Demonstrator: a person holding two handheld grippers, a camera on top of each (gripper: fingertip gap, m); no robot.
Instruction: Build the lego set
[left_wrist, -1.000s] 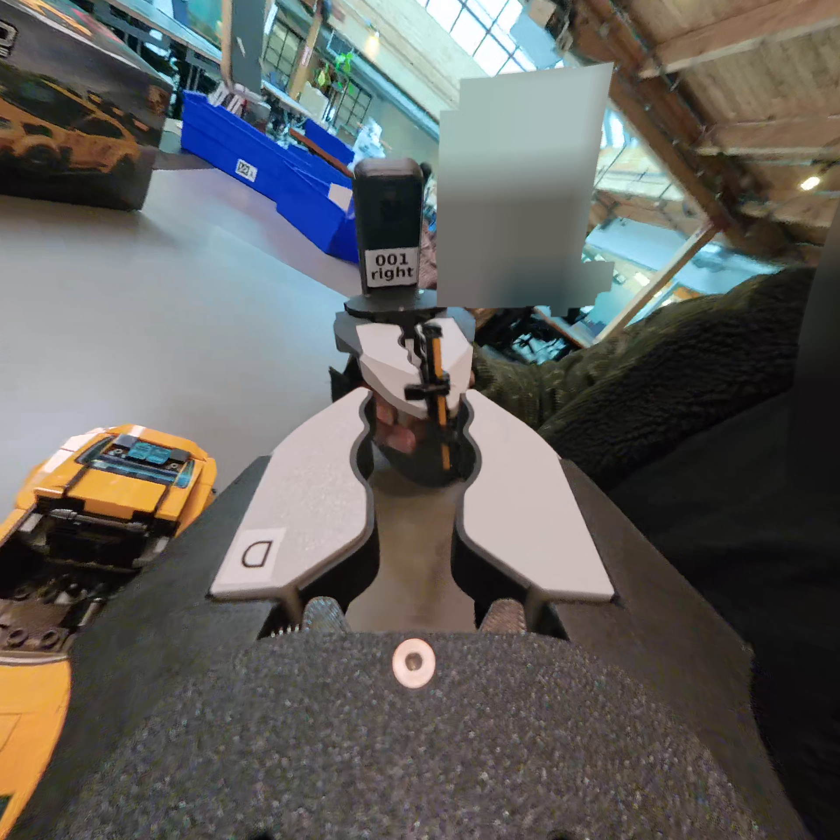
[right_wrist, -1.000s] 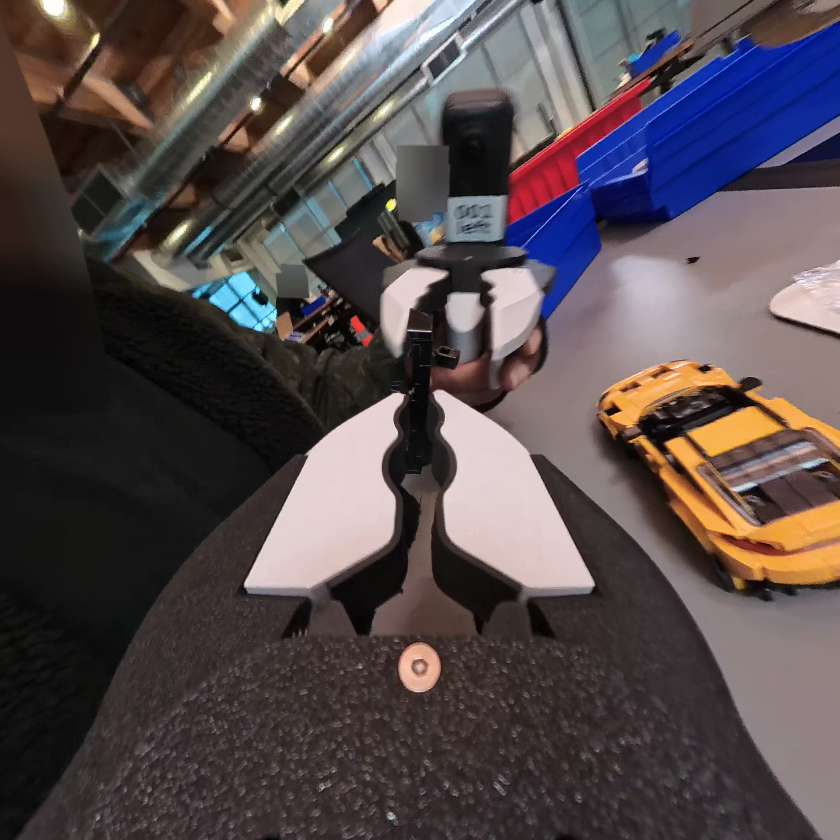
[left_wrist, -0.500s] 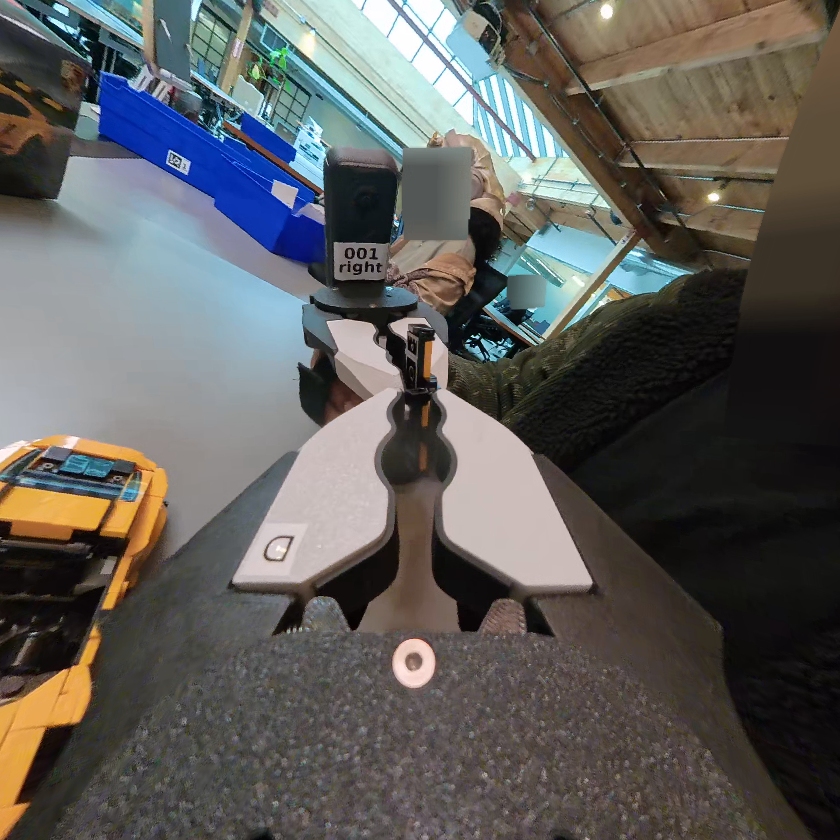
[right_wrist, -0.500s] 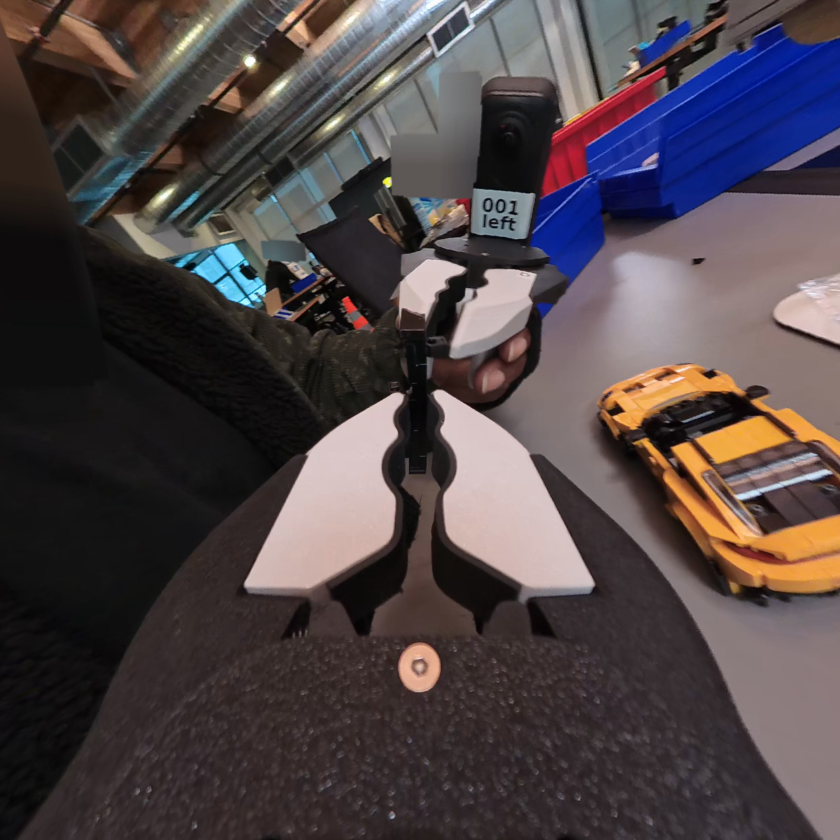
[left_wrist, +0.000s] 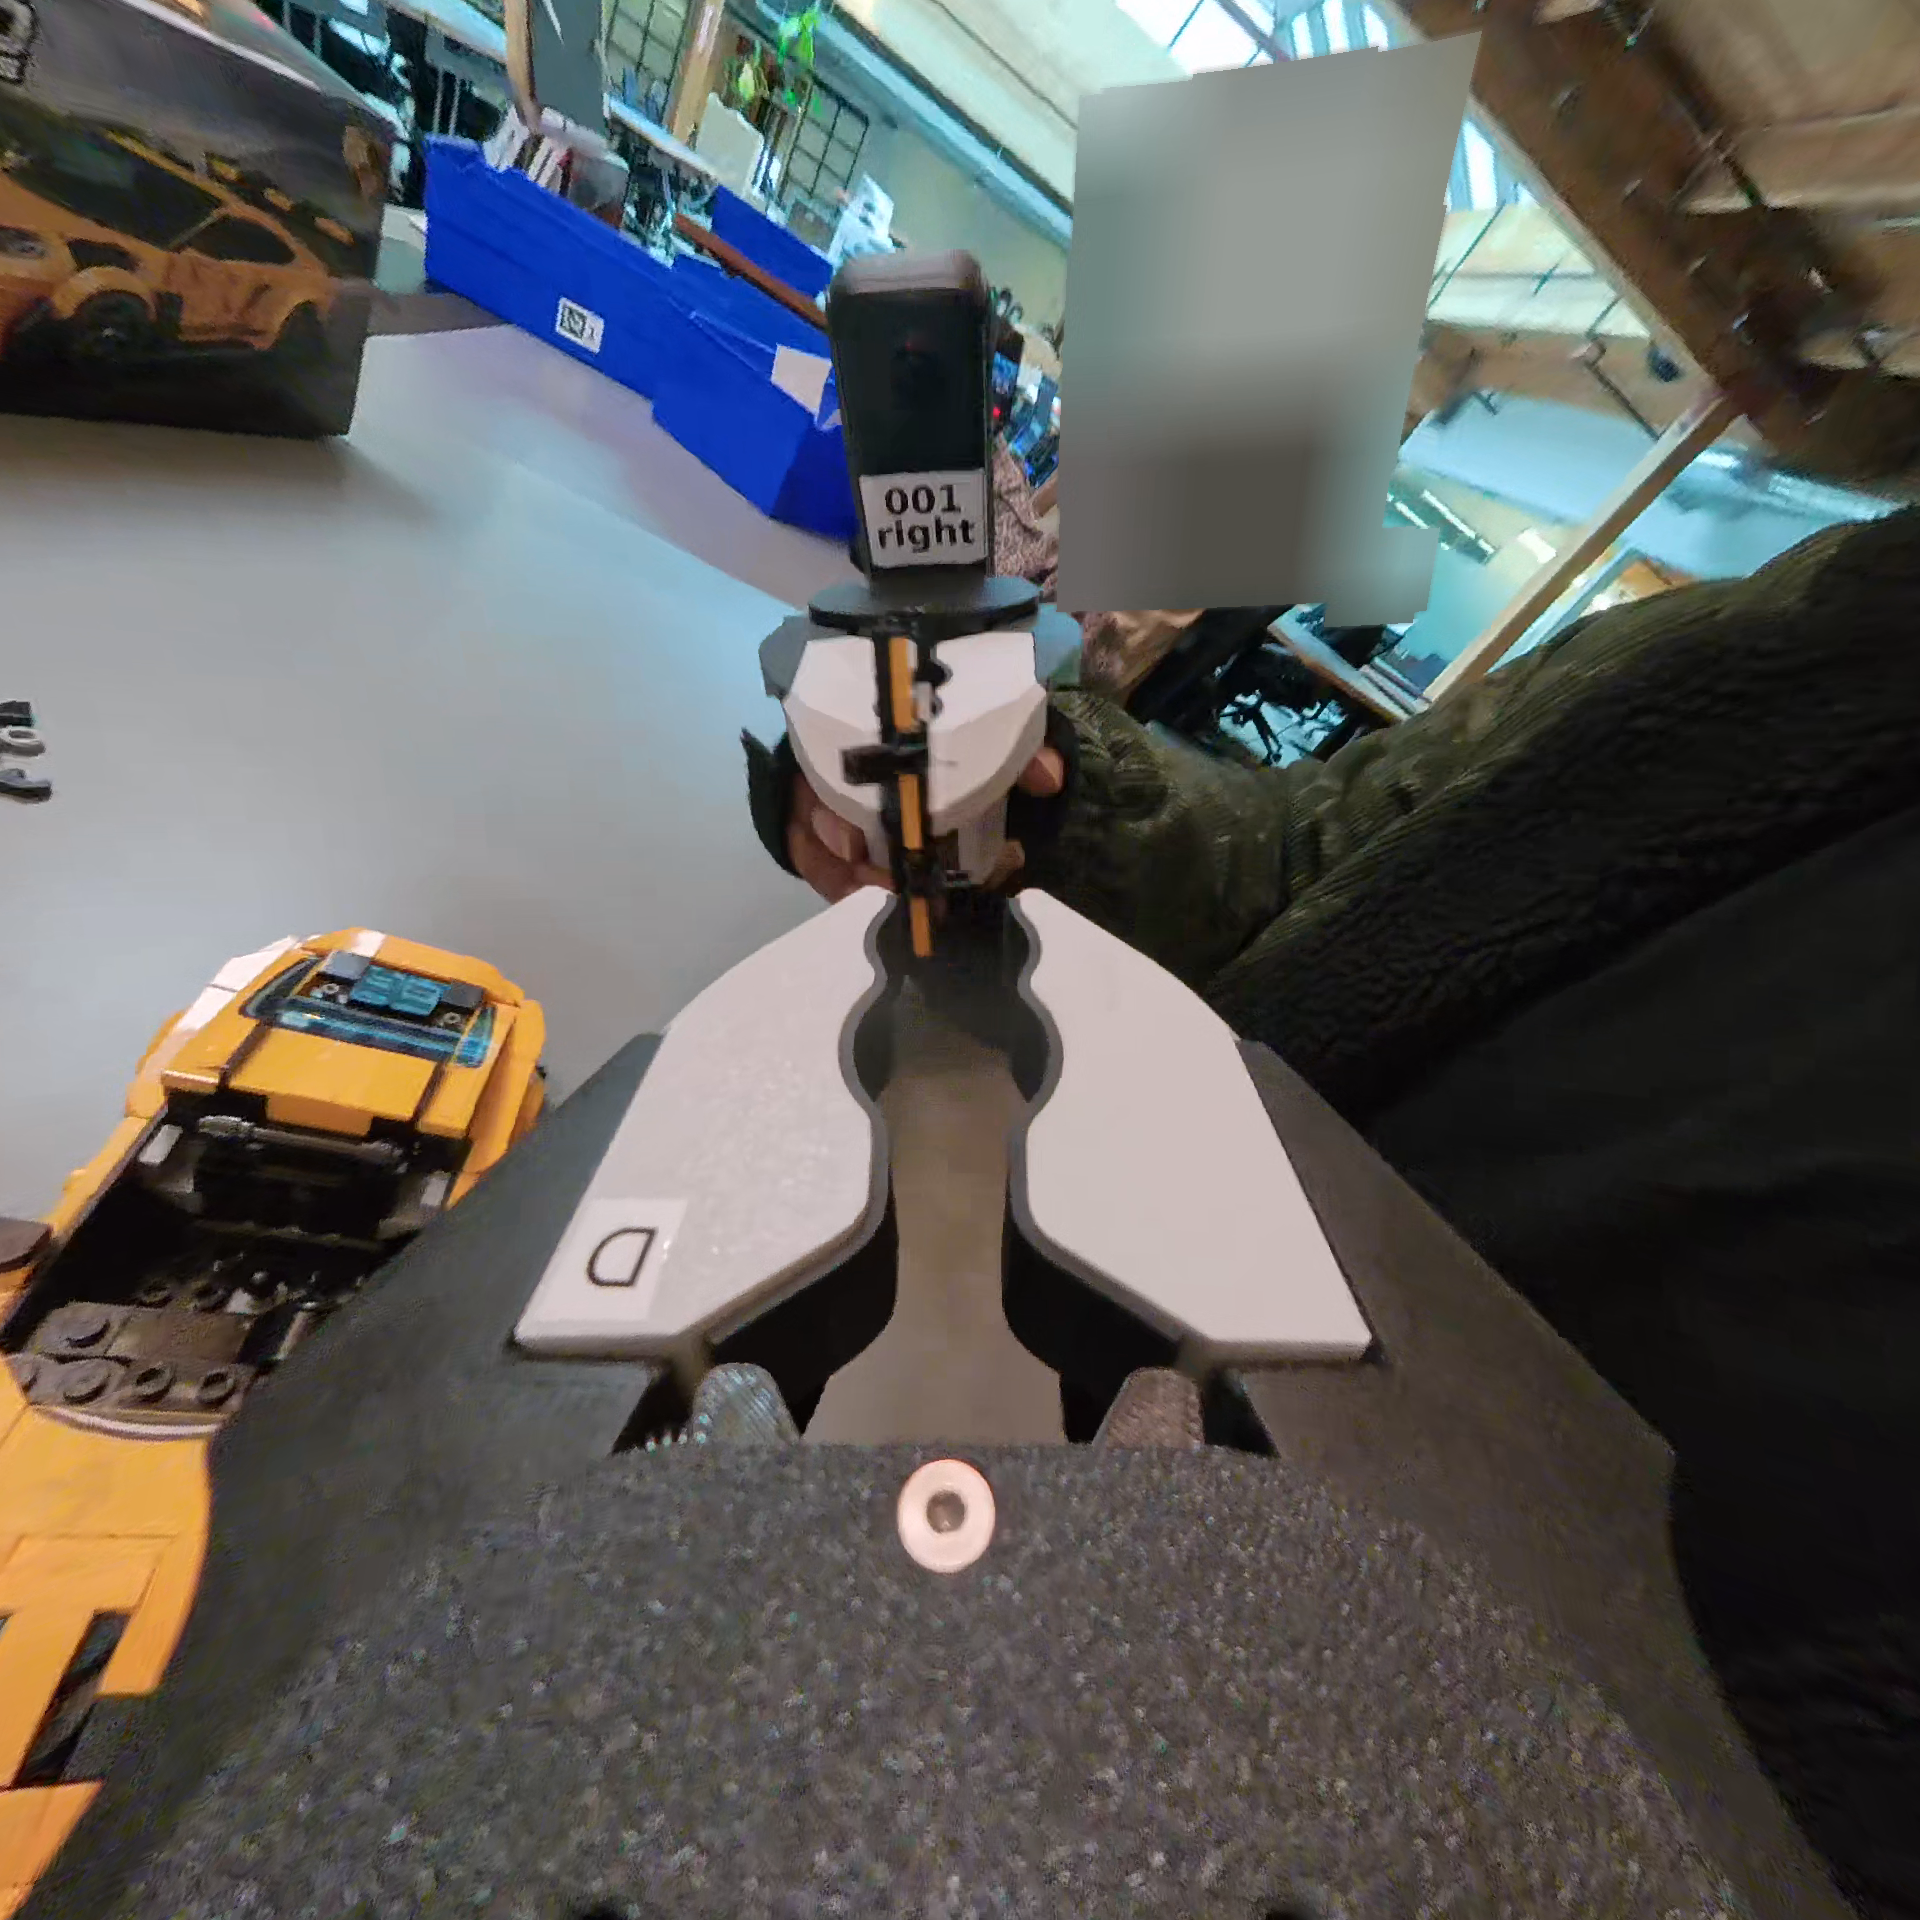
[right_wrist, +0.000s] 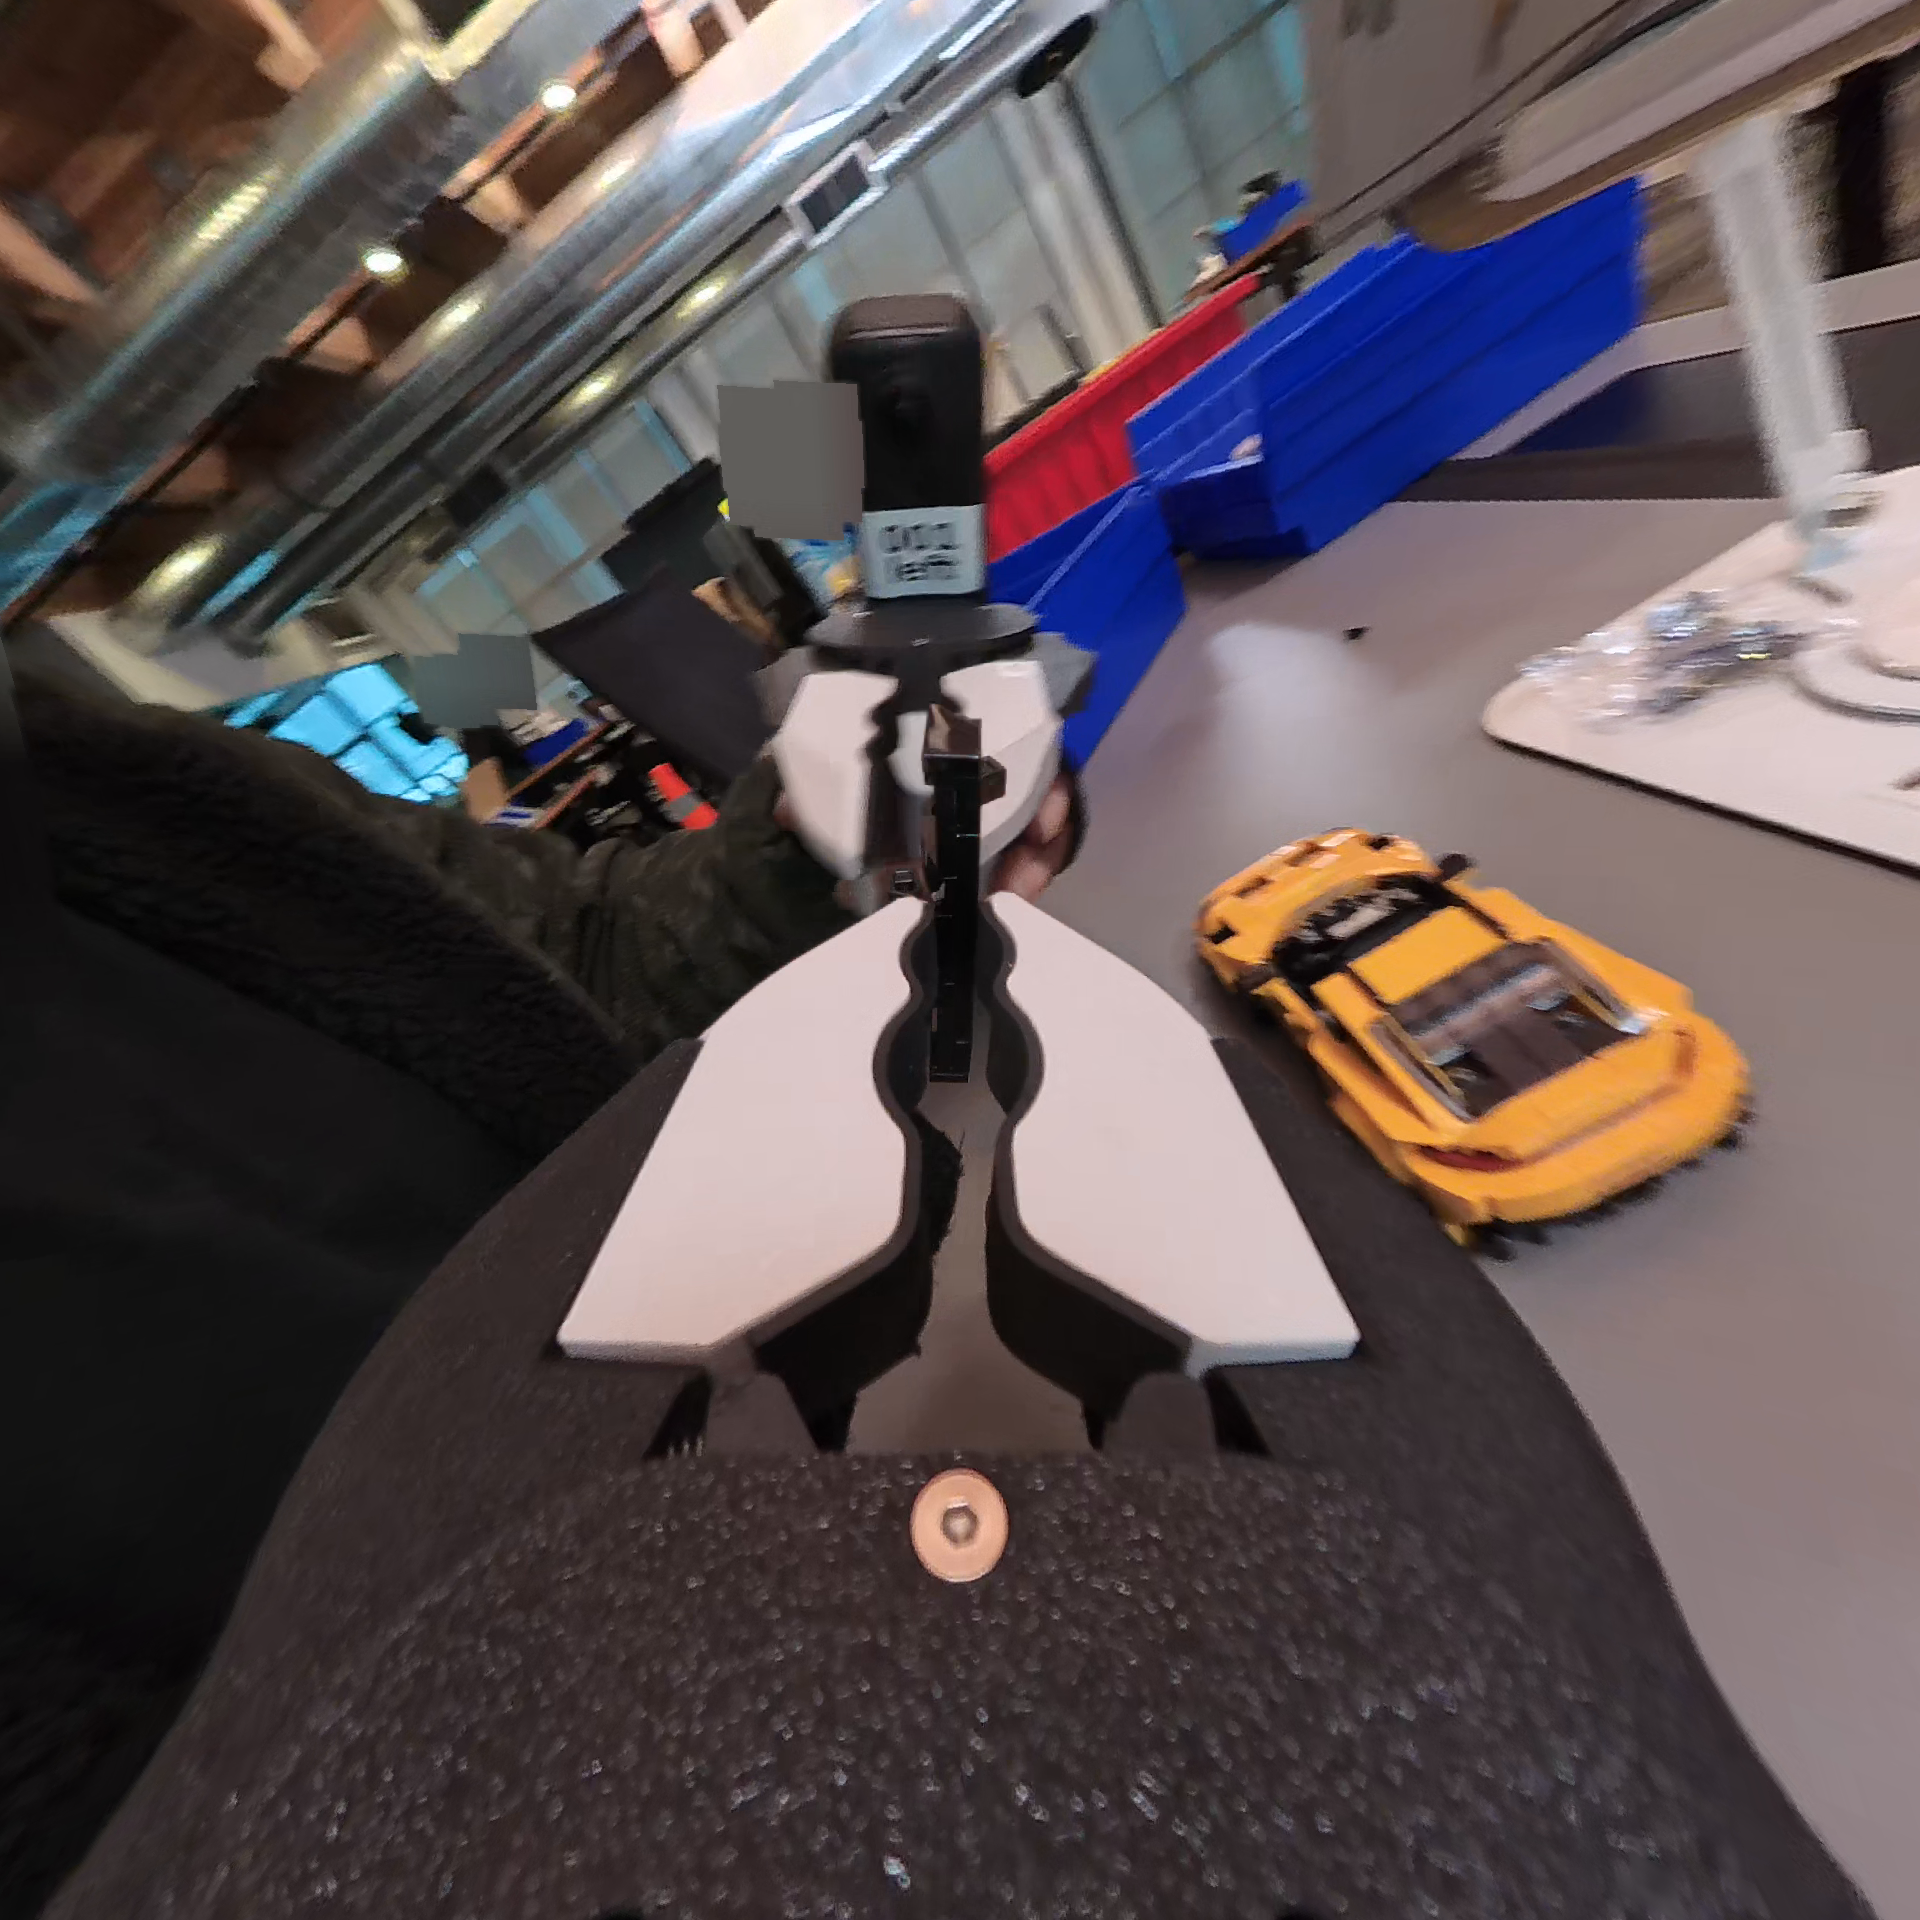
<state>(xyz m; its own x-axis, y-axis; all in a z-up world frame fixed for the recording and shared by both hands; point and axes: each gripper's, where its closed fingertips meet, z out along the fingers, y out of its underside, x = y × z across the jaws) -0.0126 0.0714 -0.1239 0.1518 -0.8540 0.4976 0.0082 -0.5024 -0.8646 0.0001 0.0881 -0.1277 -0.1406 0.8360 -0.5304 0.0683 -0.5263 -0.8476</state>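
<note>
My right gripper is shut on a thin black and orange lego piece and holds it upright in the air. It faces my left gripper, which is open with its jaws apart. In the left wrist view the piece stands out of the right gripper, and its lower tip reaches just between my left fingertips, close to the left one. The left gripper shows behind the piece in the right wrist view. A yellow lego car stands on the grey table.
The lego set's box stands at the back left by blue bins. Small loose parts lie at the left edge. A white mat with plastic bags lies beyond the car. A person's green sleeve is behind the grippers. Only a small space, under 4 cm, lies between the two pairs of fingers.
Half a second ago my left gripper was closed around the piece's end. It has now opened and drawn back a little. The right gripper has kept hold of the piece.
</note>
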